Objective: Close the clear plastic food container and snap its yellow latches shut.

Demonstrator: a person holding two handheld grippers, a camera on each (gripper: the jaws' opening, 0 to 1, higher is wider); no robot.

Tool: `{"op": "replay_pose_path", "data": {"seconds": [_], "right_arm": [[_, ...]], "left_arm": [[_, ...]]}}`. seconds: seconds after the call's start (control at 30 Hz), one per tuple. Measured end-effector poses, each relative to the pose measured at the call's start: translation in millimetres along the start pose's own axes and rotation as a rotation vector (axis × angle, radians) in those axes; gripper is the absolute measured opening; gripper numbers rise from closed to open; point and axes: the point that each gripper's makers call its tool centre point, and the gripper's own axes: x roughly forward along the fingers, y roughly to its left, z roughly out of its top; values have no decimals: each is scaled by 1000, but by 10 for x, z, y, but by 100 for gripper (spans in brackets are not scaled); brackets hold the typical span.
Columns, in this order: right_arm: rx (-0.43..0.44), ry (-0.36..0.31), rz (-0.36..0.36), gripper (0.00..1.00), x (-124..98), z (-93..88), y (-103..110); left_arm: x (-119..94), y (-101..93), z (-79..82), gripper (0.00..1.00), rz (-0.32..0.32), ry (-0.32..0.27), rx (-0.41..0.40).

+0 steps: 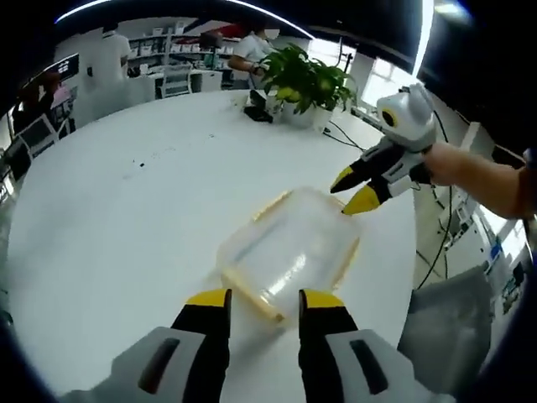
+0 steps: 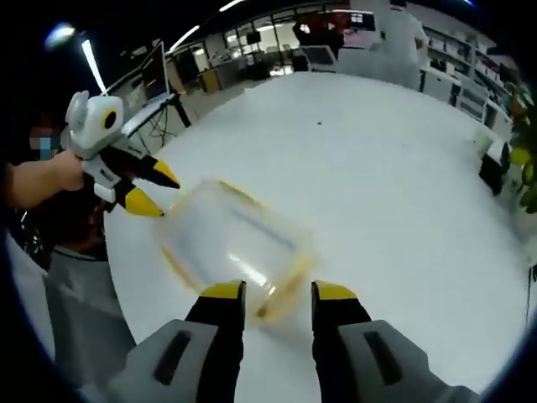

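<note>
Nearest the left gripper [image 1: 263,304], its two yellow-tipped jaws stand apart with nothing between them, hovering just short of the closest corner of the clear plastic food container [image 1: 289,252]. The container is the landmark: it sits on the white round table [image 1: 126,218], toward the table's edge, lid apparently lying on top, with yellow latches [image 1: 273,204] showing along its sides. Whether any latch is already snapped down cannot be told from the blur.

From the opposite side, the right gripper [image 2: 275,292] likewise stands released and empty, its tips just at the container [image 2: 231,243] edge nearest it. In the left gripper view that right gripper [image 1: 357,189] appears beyond the container's far corner, jaws slightly parted, close to it but not clearly touching. In the right gripper view the left gripper [image 2: 153,188] sits just beside the container's far left corner.

Risks, as a judgement: the container is light and the tabletop [image 2: 394,168] smooth, so a push on one latch without the other gripper bracing could slide it toward the table edge near the container. Pressing a latch while the lid sits crooked could pop a corner up or leave the seal half-made. A tip striking the clear lid rather than the yellow strip could flex it.

Farther beyond the container stand a potted plant [image 1: 306,80] and, past it, people at desks.
</note>
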Motion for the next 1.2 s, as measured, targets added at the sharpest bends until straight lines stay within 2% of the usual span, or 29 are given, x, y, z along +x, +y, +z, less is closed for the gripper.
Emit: {"op": "replay_pose_path", "data": {"seconds": [0.1,0.23,0.27,0.4,0.63,0.77,0.97,1.0,1.03,1.07,1.2], "right_arm": [[48,-17,4,28,10,-15,4],[115,-34,25,27,23,-36,37],[118,-36,28,28,20,-41,51],[173,-43,35,31,34,-59,77],[235,-68,36,30,40,-66,114],[272,-77,40,29,41,-71,129],[290,-60,31,28,46,-57,136],[298,-55,32,25,49,-57,133],[383,-47,20,26,62,-63,148],[327,-38,45,26,73,-53,160],[331,-41,32,26,61,-4,152]], "left_arm": [[19,-4,-24,22,-6,-12,-47],[64,-8,-79,21,-8,-4,-53],[66,-15,-47,21,-13,-24,-69],[85,30,-44,21,2,-33,-104],[115,41,-50,21,4,-47,-173],[132,43,-66,21,-3,-49,-240],[142,23,-69,20,-5,-45,-252],[143,24,-68,20,-6,-44,-255],[148,24,-70,19,-7,-43,-264],[148,24,-68,19,-7,-44,-270],[151,17,-77,18,-16,-40,-283]]}}
